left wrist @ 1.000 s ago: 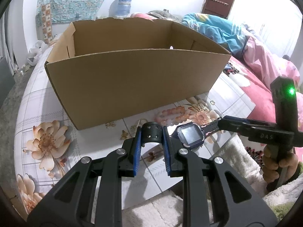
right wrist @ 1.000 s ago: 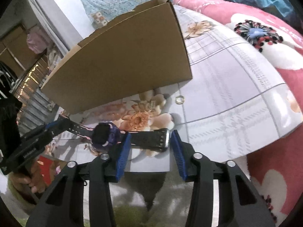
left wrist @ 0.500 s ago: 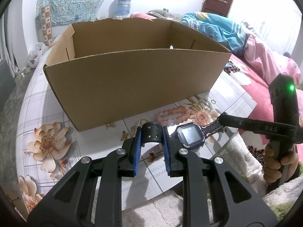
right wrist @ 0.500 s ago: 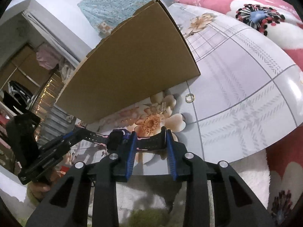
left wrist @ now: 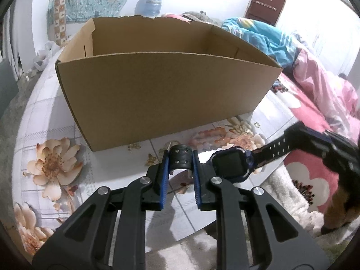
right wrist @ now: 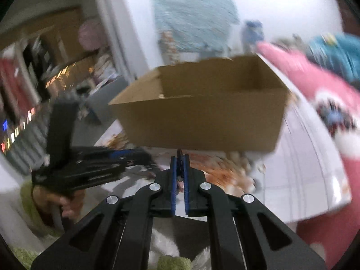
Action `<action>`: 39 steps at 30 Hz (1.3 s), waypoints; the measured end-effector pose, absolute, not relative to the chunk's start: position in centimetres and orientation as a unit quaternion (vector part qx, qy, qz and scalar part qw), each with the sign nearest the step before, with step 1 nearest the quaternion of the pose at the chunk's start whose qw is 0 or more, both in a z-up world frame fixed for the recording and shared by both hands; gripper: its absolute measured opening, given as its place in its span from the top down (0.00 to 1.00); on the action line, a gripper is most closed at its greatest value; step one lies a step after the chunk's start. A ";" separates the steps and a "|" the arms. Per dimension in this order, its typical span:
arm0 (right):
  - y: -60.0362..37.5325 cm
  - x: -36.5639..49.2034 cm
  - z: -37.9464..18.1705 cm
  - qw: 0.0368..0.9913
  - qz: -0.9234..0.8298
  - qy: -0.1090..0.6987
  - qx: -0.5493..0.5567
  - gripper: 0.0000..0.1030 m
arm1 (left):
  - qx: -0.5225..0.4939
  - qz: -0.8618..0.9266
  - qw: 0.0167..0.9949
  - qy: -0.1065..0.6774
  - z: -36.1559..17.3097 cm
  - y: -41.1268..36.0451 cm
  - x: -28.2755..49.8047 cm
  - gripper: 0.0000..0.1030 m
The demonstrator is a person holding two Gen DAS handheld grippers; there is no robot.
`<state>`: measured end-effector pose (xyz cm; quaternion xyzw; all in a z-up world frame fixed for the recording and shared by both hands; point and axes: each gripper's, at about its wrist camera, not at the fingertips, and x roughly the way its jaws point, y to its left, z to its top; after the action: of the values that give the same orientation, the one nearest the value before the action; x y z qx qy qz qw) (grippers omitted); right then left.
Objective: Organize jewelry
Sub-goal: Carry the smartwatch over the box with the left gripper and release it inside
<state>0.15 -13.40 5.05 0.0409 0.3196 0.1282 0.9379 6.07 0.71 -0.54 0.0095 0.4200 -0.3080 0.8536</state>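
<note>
- Two grippers share one watch (left wrist: 231, 165): the left gripper (left wrist: 180, 162), jaws narrowly parted, pinches the black strap loop; the watch face sits at its two o'clock.
- The right gripper (right wrist: 179, 160) has just been closing and now clamps the other strap end thinly; a second ago its jaws stood wide.
- Behind, at twelve o'clock, stands the cardboard box (left wrist: 166, 96).

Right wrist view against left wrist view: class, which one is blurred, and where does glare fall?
Right wrist view: motion blur smears the cardboard box and the room; only the right claw stays sharp. Left wrist view: crisp, box edges bowed by the fisheye, glare on the glossy tabletop.
</note>
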 end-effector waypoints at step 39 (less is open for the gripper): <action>-23.1 17.1 16.9 0.916 0.192 0.319 0.151 0.95 | -0.007 -0.361 0.843 0.397 13.3 -3.4 15.2 0.84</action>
<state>17.12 -23.14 16.86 0.1506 0.3192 0.1920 0.9157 15.18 -3.44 13.32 -0.0072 0.3973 -0.3614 0.8435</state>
